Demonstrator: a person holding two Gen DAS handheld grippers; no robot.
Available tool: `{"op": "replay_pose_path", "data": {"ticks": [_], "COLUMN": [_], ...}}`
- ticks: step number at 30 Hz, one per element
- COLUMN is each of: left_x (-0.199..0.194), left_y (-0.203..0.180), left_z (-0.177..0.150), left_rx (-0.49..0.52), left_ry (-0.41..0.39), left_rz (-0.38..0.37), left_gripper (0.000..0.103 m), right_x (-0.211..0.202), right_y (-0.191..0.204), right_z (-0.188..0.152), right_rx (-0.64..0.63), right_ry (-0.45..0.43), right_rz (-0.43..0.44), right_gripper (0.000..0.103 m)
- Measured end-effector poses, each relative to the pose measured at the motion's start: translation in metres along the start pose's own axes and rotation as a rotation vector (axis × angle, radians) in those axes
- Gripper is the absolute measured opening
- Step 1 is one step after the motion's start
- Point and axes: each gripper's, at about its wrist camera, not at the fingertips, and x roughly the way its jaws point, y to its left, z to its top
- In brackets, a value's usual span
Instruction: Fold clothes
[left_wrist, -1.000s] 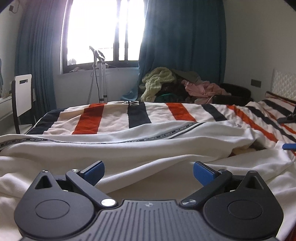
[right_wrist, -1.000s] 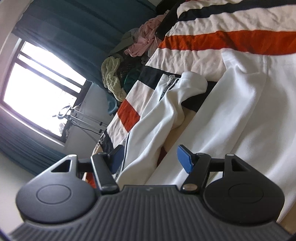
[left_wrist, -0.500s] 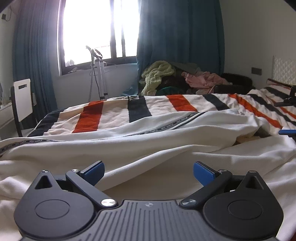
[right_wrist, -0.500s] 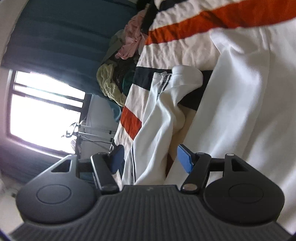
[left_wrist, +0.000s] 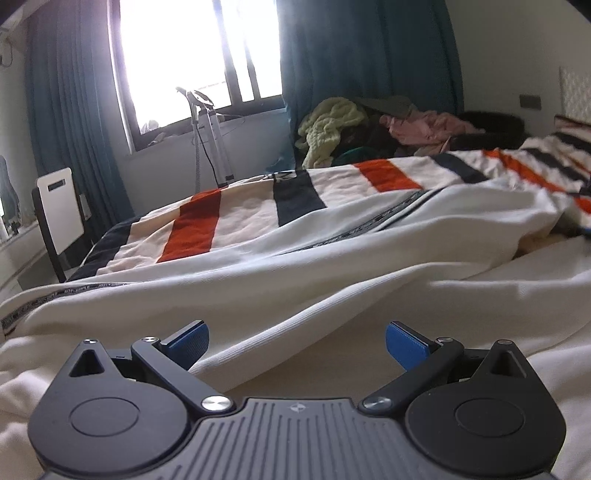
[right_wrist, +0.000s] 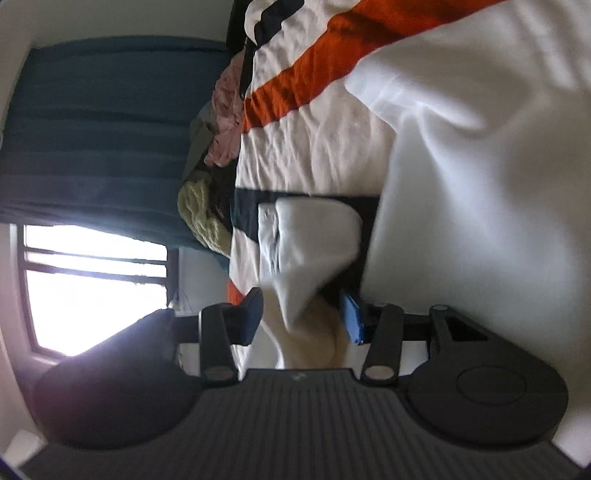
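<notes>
A white garment with a dark patterned trim (left_wrist: 332, 258) lies spread over a striped bedspread (left_wrist: 236, 214). My left gripper (left_wrist: 297, 341) is open, low over the white cloth, with a fold of it between the blue fingertips. In the right wrist view the camera is rolled sideways. My right gripper (right_wrist: 306, 317) is open, and a white folded end of the garment (right_wrist: 306, 243) hangs down between its fingers. A broad white panel of the garment (right_wrist: 480, 184) fills the right side.
A heap of clothes, yellow-green and pink (left_wrist: 369, 125), lies at the far side of the bed. A window with dark blue curtains (left_wrist: 199, 62) is behind it. A white stand (left_wrist: 214, 144) and a white chair (left_wrist: 59, 210) stand at the left.
My right gripper has rolled further onto its side and come closer to the white folded end, which now sits between its fingers. My left gripper has tilted slightly and stays open over the cloth.
</notes>
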Motion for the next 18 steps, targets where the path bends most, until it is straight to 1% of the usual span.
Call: {"op": "replay_pose_path", "data": {"ticks": [2,3,5,6,7,9,11,13,17,18], "left_x": [0.006,0.01,0.014,0.016,0.018,0.021,0.025,0.028,0.035,0.035], "left_y": [-0.002,-0.003,-0.006,-0.006,-0.006,0.0,0.008,0.017,0.034,0.038], "left_z": [-0.001,-0.001,-0.001,-0.001,-0.001,0.0,0.001,0.001,0.002,0.002], "left_rx": [0.021,0.037,0.067,0.073,0.073,0.053,0.015,-0.031,-0.115,-0.131], "left_ry": [0.005,0.003,-0.01,-0.021,-0.03,-0.033,-0.028,-0.014,0.028,0.034], "left_rz": [0.017,0.035,0.086,0.117,0.139,0.172,0.203,0.223,0.242,0.246], "left_gripper": [0.103,0.103,0.103,0.103,0.103,0.102,0.102,0.102,0.102,0.102], "right_x": [0.015,0.023,0.038,0.045,0.052,0.065,0.073,0.066,0.048,0.042], "right_y": [-0.001,0.0,0.001,0.002,0.006,0.013,0.023,0.032,0.041,0.039], "right_z": [0.007,0.009,0.014,0.015,0.017,0.02,0.023,0.029,0.037,0.039], "right_rx": [-0.003,-0.016,-0.037,-0.043,-0.062,-0.102,-0.169,-0.232,-0.313,-0.318], "right_ry": [-0.004,0.005,0.01,0.005,0.002,-0.004,-0.036,-0.123,-0.253,-0.287], "right_rz": [0.011,-0.006,-0.024,-0.024,-0.043,-0.082,-0.144,-0.101,-0.104,-0.121], "right_gripper": [0.047,0.047,0.046,0.046,0.046,0.01,0.009,0.009,0.007,0.007]}}
